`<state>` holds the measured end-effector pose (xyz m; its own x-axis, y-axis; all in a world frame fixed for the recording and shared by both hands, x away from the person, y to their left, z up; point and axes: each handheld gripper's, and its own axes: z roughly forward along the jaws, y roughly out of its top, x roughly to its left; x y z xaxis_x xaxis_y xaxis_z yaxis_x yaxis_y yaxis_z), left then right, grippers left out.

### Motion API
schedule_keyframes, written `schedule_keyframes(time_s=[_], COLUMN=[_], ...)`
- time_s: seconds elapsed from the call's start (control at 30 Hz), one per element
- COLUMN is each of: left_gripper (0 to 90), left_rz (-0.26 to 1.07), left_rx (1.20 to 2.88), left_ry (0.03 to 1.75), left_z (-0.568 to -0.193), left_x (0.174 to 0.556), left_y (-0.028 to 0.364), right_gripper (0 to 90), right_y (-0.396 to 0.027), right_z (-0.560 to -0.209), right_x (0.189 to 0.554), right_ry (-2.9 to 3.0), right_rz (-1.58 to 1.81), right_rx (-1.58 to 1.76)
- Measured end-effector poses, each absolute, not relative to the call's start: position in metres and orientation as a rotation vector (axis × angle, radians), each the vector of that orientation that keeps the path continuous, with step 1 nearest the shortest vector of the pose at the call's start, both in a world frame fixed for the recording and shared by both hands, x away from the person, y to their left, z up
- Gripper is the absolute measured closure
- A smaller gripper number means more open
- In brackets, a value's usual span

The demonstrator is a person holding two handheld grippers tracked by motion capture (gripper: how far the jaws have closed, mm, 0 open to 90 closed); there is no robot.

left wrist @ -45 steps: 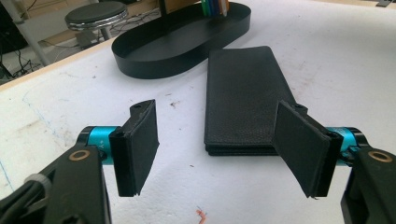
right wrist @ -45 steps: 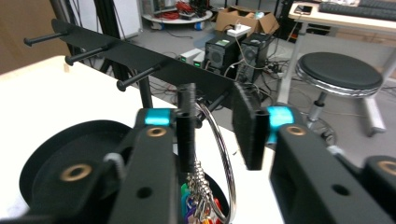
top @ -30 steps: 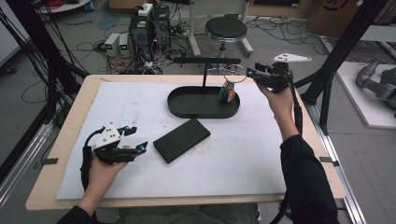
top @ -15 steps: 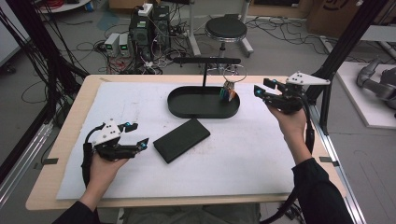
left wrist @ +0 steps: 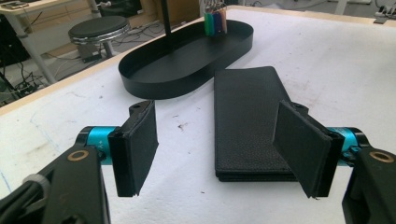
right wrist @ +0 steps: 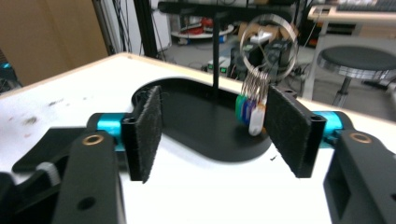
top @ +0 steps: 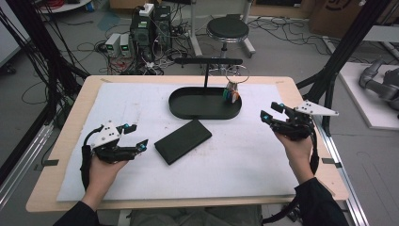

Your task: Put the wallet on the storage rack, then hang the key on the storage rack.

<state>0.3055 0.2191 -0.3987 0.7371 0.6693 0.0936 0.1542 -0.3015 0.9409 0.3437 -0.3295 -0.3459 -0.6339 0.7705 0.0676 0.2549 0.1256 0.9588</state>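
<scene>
Now the key ring (top: 232, 89) hangs well apart from the right tool (top: 272, 112) (empty, its pads just spread wide).

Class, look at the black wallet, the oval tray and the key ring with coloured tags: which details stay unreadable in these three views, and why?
- Wallet: its near end sits behind the left gripper jaws in the left gripper view.
- Key ring: blurred in the right gripper view; how it hangs from the tray stand is unclear.
- Coloured tags: too small in the high view to count.
- Tray: floor partly hidden by its wall.
</scene>
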Motion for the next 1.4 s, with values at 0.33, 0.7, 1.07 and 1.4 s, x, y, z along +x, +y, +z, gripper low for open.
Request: schedule_keyframes(time_s=[0.33, 0.7, 1.07, 1.4], left_gripper=[30.1, 30.0, 29.6, 29.6], left_rz=[0.576, 0.546, 0.501, 0.463], left_rx=[1.853, 1.857, 1.895, 1.980], left_ry=[0.616, 0.599, 0.472, 0.410], left_z=[-0.400, -0.402, -0.405, -0.416], left_x=[0.306, 0.307, 0.298, 0.294], left_y=[0.210, 0.204, 0.185, 0.167], right_gripper=[35.4, 35.5, 35.5, 35.8], right_y=[-0.332, -0.342, -0.349, -0.343], right_z=[-0.378, -0.388, -0.393, -0.395], right_x=[0.327, 0.317, 0.318, 0.323], right_ry=[1.988, 1.981, 1.963, 1.995], right_rz=[1.469, 1.443, 1.455, 1.446], right_rx=[1.018, 1.061, 1.101, 1.085])
